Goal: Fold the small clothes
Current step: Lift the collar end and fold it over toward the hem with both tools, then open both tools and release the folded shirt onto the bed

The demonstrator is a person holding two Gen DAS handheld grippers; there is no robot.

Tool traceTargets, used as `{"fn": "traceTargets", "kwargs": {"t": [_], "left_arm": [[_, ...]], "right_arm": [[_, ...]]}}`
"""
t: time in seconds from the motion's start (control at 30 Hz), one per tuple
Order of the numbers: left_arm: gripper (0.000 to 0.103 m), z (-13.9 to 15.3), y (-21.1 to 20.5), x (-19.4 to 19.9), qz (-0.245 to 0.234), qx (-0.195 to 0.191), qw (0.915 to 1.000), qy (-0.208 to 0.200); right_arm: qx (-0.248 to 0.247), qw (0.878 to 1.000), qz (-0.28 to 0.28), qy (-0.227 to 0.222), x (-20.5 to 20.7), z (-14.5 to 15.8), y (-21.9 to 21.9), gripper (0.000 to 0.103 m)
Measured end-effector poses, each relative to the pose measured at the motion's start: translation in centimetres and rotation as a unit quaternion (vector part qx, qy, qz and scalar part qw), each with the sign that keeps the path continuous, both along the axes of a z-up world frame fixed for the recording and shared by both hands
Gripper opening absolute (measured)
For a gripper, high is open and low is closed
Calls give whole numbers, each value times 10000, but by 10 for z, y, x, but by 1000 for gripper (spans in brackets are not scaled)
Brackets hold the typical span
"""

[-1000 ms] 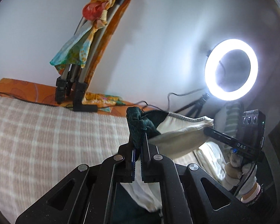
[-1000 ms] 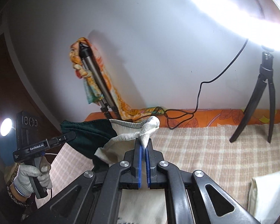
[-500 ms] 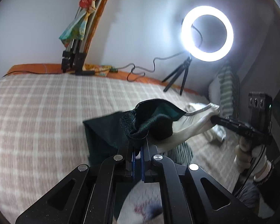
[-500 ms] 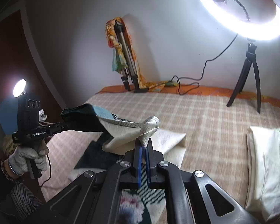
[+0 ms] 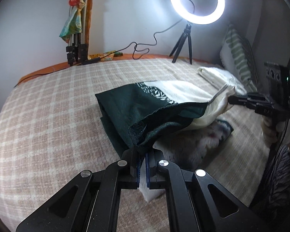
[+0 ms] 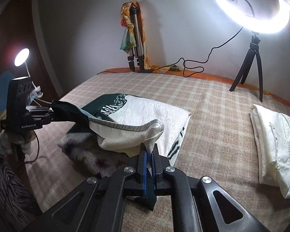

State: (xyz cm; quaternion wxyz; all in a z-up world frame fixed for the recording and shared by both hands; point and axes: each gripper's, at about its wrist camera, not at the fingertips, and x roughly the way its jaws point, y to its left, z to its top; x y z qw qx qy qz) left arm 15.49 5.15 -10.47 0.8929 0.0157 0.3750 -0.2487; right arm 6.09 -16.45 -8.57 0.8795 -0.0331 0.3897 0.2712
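The dark green and cream soft woven garment (image 5: 158, 104) is draped half-folded on the checked beige blanket (image 5: 48, 116), in front of the ring lamp on its small black tripod (image 5: 197, 2). Left gripper (image 5: 143, 154) is clamped on its green corner, right gripper (image 6: 148, 152) on its cream corner. Judged light, limp and sag-prone; corner grips look best, edge kept taut between them.

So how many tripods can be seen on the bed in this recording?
2. A black tripod stands by the wall, holding up the ring light. A folded tripod, draped with a colourful scarf, leans against the wall behind the bed.
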Motion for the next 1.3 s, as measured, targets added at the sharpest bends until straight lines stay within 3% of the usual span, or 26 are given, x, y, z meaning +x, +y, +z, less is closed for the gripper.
{"fn": "traceTargets", "kwargs": {"t": [0.2, 0.37, 0.5, 0.53, 0.67, 0.77, 0.8, 0.9, 1.07, 1.2, 1.23, 1.3], "left_arm": [[10, -16, 1, -13, -76, 426, 9990, 100], [10, -21, 19, -25, 47, 278, 9988, 399], [10, -15, 40, -37, 202, -301, 9976, 590], [10, -12, 48, -40, 264, -654, 9952, 678], [23, -10, 58, -37, 493, -1472, 9826, 1016], [26, -18, 56, -26, 688, -1839, 9709, 1368], [26, -19, 52, -24, 710, -1776, 9715, 1400], [26, -14, 30, -26, 500, -1125, 9860, 1128], [26, -11, -1, -39, 46, -260, 9982, 540], [26, -16, -22, -46, -230, 549, 9982, 74], [23, -17, -27, -48, -287, 785, 9965, -51], [12, -19, -35, -51, -424, 1152, 9921, -243]], "right_arm": [[-359, 9993, 104, -57, -14, -10, -4, 6], [-602, 9980, 207, -54, -24, -10, -10, 20], [-577, 9981, 237, -3, -36, -4, -24, 23], [-499, 9986, 186, 29, -37, -2, -29, 28], [399, 9975, -216, 546, -29, 4, -56, 36], [1154, 9850, -427, 1212, -16, -8, -64, 36], [1340, 9796, -458, 1425, -12, -14, -64, 36], [1766, 9642, -508, 1911, -7, -27, -63, 36], [1894, 9541, -447, 2276, -5, -38, -58, 36], [1934, 9487, -442, 2462, -4, -48, -53, 22], [1930, 9492, -421, 2447, -5, -48, -51, 15], [1846, 9537, -427, 2335, -5, -44, -49, 11]]}}
